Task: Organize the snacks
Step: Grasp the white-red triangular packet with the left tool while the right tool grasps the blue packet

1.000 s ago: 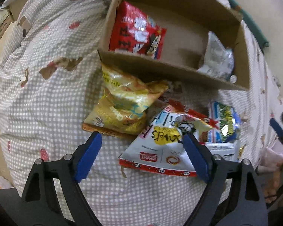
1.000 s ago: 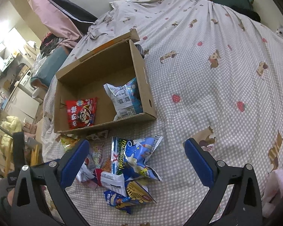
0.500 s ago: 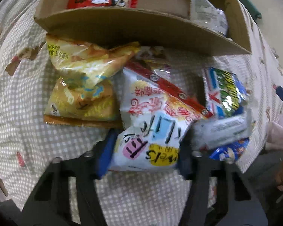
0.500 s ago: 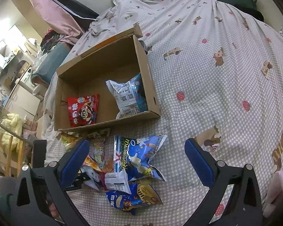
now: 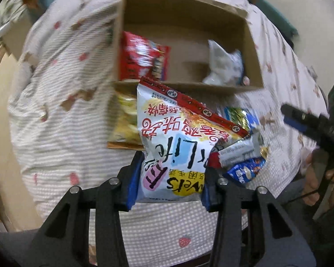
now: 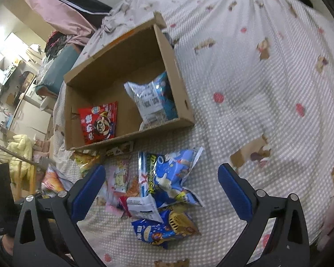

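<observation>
Pinching the white snack bag in our left gripper, jaws closing on it above the bedspread. Our right gripper hangs spread over the blue packets. Beyond sits the cardboard box, red bag inside.

Both grippers: black angular frames, blue finger pads, silver screws at the joints.

A bed with a checked, strawberry-print cover carries an open brown cardboard box and loose snack packets
</observation>
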`<state>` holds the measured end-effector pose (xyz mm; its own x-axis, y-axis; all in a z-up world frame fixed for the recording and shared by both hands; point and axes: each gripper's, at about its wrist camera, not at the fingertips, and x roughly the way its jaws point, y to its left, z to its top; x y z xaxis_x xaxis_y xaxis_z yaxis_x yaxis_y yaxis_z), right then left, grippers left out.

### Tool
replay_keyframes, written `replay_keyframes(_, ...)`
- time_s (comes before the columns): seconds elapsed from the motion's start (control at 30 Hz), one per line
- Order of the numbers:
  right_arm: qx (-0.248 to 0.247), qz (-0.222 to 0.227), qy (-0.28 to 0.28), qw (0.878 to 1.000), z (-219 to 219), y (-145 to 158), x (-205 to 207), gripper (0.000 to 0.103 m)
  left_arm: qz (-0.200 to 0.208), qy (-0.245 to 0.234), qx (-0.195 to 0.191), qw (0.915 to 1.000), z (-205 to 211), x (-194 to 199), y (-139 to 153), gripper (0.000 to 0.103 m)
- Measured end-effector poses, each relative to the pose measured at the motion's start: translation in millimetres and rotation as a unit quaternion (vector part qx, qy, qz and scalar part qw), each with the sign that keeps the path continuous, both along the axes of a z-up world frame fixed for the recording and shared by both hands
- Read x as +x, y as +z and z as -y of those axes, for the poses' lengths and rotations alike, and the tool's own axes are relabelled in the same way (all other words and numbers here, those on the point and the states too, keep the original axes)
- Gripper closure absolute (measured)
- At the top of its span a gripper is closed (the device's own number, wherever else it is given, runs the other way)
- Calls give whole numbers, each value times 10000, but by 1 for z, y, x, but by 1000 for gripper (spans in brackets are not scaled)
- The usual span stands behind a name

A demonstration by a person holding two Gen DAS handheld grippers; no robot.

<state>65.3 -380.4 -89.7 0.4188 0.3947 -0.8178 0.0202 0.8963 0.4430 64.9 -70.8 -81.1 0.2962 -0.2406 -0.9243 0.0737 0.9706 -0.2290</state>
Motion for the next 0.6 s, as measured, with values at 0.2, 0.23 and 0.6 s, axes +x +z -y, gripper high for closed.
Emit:
replay_keyframes(0.2,-121,-937,192,9953,-16,-38,23,0,-309,558,-134,9979,-36,6,-20,63)
replay_keyframes(0.23,-130,-1104,249,9935,-20,-46,27,0,-373,606,-166,9973,-39,6,-24,63)
replay_keyframes(0.6,-941,-1496,825,9808,-59,-84,38,27,-306,643,-9,9975,-30,2,-34,63)
